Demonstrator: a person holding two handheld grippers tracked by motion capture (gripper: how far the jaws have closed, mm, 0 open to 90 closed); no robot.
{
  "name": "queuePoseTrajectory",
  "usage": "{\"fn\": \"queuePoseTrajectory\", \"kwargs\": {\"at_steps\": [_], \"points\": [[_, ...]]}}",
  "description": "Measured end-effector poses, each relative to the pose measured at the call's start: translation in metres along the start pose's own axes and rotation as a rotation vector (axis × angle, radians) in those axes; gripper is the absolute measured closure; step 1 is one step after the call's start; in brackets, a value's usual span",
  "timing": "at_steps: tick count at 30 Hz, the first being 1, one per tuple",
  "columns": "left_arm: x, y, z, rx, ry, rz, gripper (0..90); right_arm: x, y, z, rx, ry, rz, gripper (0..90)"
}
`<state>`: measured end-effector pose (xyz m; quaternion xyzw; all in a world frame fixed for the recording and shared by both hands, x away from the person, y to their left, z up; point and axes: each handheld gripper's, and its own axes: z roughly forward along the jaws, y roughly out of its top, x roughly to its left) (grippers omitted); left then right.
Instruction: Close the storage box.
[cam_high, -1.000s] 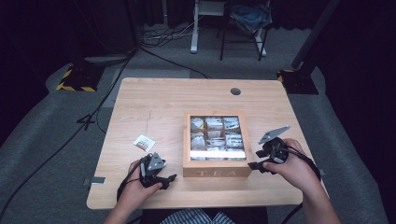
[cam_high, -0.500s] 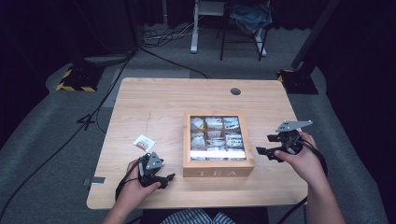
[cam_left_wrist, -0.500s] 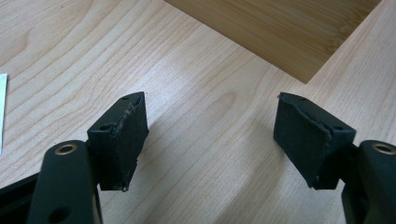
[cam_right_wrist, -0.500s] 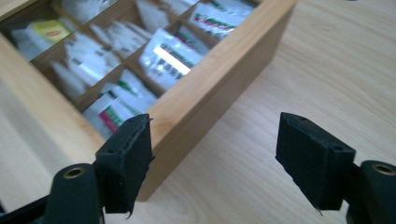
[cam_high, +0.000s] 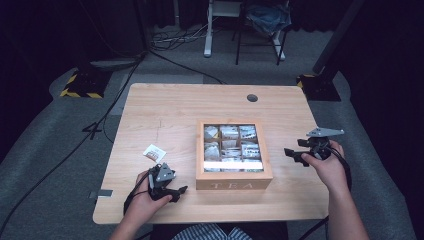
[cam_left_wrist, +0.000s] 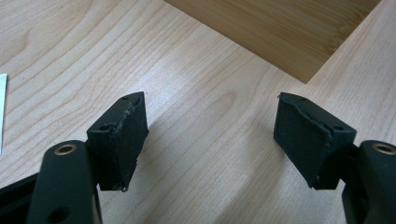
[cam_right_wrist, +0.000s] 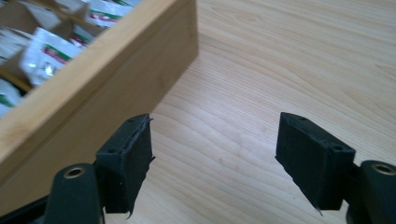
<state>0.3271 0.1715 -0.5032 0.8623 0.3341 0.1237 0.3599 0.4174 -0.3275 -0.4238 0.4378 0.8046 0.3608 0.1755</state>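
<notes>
Now, low in the frame, the left gripper (cam_high: 172, 190) is waiting with jaws apart and empty, while the right gripper (cam_high: 299, 154), its jaws having just been opening on nothing, is drifting right from the open tea box (cam_high: 234, 177) at centre, seemingly between placements, with a stray tea packet (cam_high: 154, 152) lying left and nothing blocking.

Tea box (cam_high: 233, 177) mid-table (cam_high: 175, 107), sachets (cam_high: 231, 146) inside, 1 loose sachet (cam_high: 154, 152) to its left, grippers flanking it
</notes>
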Motion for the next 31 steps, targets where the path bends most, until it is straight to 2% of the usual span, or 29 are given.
{"fn": "queuePoseTrajectory", "kwargs": {"at_steps": [7,14,20,23,24,26,31], "points": [[0.000,0.000,0.000,0.000,0.000,0.001,26.4,-0.015,-0.014,0.016,-0.015,-0.024,0.019,28.3],[0.000,0.000,0.000,0.000,0.000,0.001,26.4,-0.024,-0.027,0.036,-0.014,-0.044,0.009,28.6],[0.000,0.000,0.000,0.000,-0.001,0.001,26.1,-0.028,-0.038,0.051,-0.011,-0.044,0.015,28.6],[0.000,0.000,0.000,0.000,-0.001,0.001,26.1,-0.027,-0.043,0.059,0.005,-0.062,0.015,28.1],[0.000,0.000,0.000,0.000,-0.002,0.002,26.1,-0.027,-0.045,0.062,0.010,-0.062,0.012,26.3],[0.000,0.000,0.000,0.002,-0.002,0.002,25.8,-0.027,-0.047,0.065,-0.016,-0.066,0.011,24.4],[0.000,0.000,0.000,0.001,-0.001,0.003,25.7,-0.028,-0.045,0.067,-0.011,-0.077,0.016,19.6]]}}
